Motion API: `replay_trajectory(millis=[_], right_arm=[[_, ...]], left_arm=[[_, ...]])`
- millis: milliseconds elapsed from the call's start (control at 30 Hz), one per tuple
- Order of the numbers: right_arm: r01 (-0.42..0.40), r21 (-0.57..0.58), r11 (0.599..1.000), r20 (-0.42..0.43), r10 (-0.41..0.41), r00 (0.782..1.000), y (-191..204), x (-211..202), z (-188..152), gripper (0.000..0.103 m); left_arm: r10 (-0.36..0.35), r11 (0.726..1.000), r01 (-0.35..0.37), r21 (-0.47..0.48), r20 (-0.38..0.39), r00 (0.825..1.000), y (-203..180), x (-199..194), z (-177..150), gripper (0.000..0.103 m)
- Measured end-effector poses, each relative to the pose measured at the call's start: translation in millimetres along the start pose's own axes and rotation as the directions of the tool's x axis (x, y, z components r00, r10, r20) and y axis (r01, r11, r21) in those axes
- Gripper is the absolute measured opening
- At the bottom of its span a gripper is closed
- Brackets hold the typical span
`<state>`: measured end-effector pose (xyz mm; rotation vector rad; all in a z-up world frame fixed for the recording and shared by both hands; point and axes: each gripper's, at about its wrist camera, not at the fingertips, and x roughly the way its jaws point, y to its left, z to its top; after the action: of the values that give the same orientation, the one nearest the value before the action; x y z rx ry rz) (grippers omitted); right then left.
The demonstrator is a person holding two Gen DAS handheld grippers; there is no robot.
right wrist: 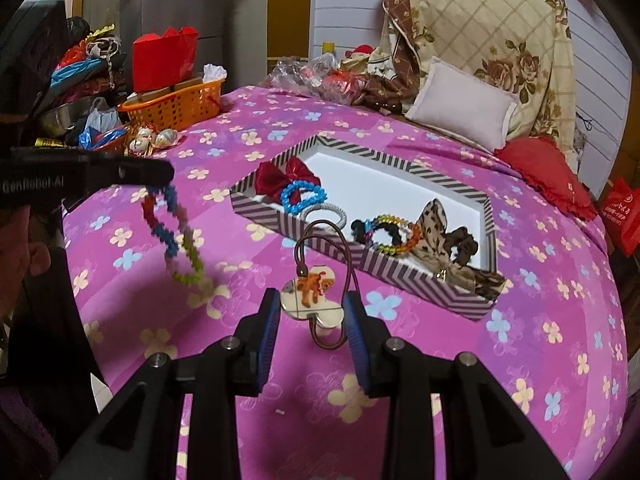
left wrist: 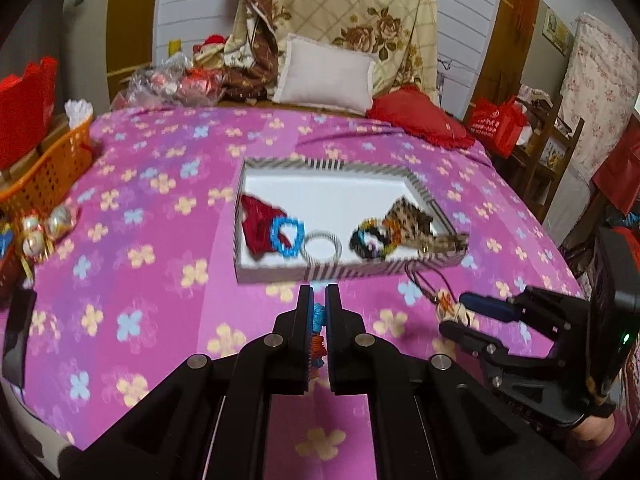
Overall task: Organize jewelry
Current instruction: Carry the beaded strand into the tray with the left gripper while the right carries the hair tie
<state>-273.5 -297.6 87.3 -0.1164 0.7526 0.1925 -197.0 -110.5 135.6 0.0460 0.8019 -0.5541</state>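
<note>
Pinching a multicoloured beaded bracelet (right wrist: 174,232) in the left gripper (left wrist: 319,312), dangling at nine o'clock of the striped tray (right wrist: 362,258); right gripper (right wrist: 312,312) spread around a cartoon-charm hair tie (right wrist: 310,294) lying on the bedspread (right wrist: 440,360).

The left tongs (left wrist: 318,312) are clamped on a beaded bracelet (right wrist: 176,232), raised above the bed (right wrist: 400,380). The right tongs (right wrist: 310,312) gape wide, low over that bed.

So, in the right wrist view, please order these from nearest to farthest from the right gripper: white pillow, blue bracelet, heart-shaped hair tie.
1. heart-shaped hair tie, between the right gripper fingers.
2. blue bracelet, in the striped tray, left part.
3. white pillow, far behind, at the headboard.
</note>
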Motion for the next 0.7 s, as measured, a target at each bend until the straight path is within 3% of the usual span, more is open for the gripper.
replay_trajectory(millis=[700], right_arm=[[0.040,0.067,0.997,0.018,-0.041,0.999,-44.3,20.6,41.6,0.034]], left_arm=[[0.078,0.995,-0.083,0.062,0.076,0.994,-15.9,28.7,75.3,0.000]])
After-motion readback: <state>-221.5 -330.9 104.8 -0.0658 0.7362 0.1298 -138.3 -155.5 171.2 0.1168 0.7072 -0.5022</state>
